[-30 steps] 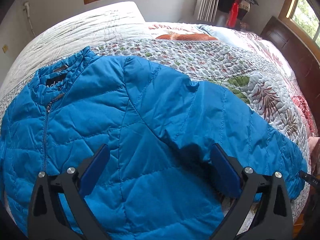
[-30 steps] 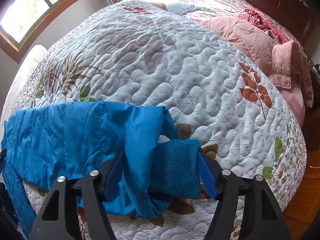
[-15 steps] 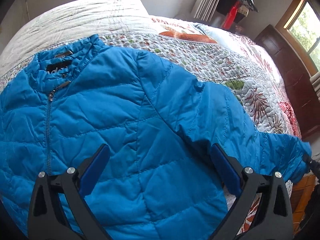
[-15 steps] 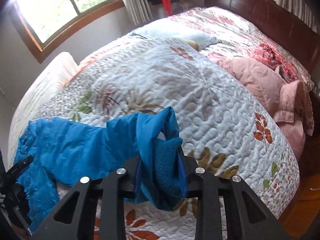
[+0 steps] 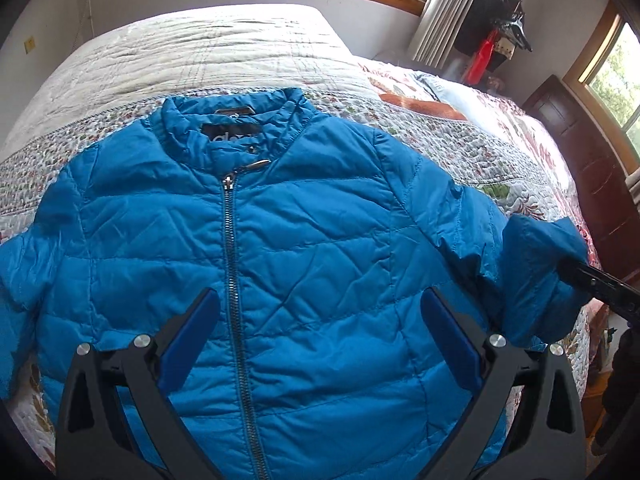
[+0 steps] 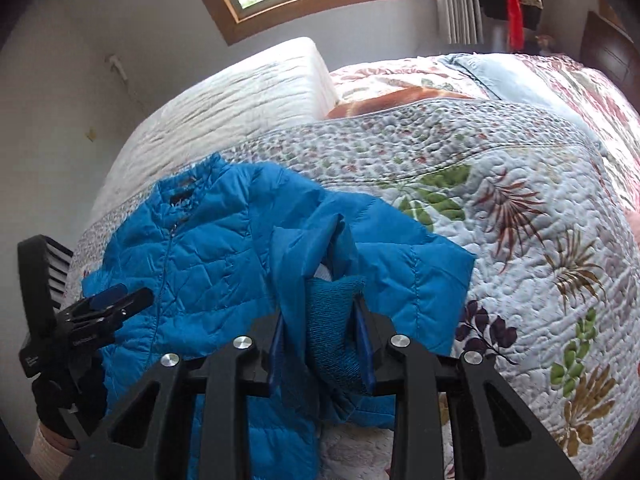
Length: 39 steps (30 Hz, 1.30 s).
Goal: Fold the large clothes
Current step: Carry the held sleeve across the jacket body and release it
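A blue quilted jacket [image 5: 312,240] lies front up and zipped on the bed, collar toward the far side. My left gripper [image 5: 316,328] is open and empty, hovering over the jacket's lower front, astride the zipper. My right gripper [image 6: 322,344] is shut on the knit cuff [image 6: 336,340] of the jacket's right-hand sleeve and holds it lifted, the sleeve [image 6: 408,264] doubled back toward the body. In the left wrist view the raised sleeve end [image 5: 540,272] and the right gripper's tip [image 5: 600,284] show at the right edge.
The bed has a floral quilt [image 6: 520,208] with a white mattress section [image 5: 200,52] at the far side. A dark wooden headboard [image 5: 592,176] stands at the right. Windows and a curtain lie beyond, and a pillow [image 6: 508,76] sits at the back.
My right gripper closed on the sleeve cuff, lifted it and swung it in toward the jacket's body. My left gripper moved left along the jacket to over the zipper, staying open.
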Motion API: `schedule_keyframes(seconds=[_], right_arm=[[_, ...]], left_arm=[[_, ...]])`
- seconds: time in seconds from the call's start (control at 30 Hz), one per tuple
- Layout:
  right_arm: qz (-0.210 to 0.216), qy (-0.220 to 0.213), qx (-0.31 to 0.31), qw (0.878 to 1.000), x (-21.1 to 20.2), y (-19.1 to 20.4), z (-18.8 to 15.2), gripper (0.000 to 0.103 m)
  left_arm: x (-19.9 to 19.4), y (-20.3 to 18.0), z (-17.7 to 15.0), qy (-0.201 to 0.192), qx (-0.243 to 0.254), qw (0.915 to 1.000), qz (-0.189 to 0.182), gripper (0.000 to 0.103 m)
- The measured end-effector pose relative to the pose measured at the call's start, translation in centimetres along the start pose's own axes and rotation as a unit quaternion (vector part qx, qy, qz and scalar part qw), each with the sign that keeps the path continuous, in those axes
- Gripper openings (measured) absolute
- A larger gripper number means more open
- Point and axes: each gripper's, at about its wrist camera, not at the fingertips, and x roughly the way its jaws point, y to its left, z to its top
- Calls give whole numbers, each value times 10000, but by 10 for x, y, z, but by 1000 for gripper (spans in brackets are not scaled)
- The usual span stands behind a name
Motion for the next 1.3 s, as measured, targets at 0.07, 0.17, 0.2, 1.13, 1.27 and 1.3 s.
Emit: schedule_keyframes(seconds=[0.07,0.17,0.2,1.13,1.27,1.3], right_arm=[[-180,126,-165,9996,16,16,2,31],[-77,339,-215,9992,34,23,4,33],[-29,391,-258,9989,38,27,4,34],[-213,797,821,9932,35,-76,-54,44],[-169,794,797,9935,42,-72,-53,45],[-164,788,774,9938,41,-70,-52,45]], left_arm=[[0,7,-1,20,9,10000,56,99],[4,16,-5,86,-30,9999,104,99],[5,19,-6,104,-55,9999,125,99],[61,-62,-27,1044,-48,9928,-580,76],[65,-59,-25,1115,-377,9898,-798,42],[63,-59,-25,1080,-413,9898,-834,33]])
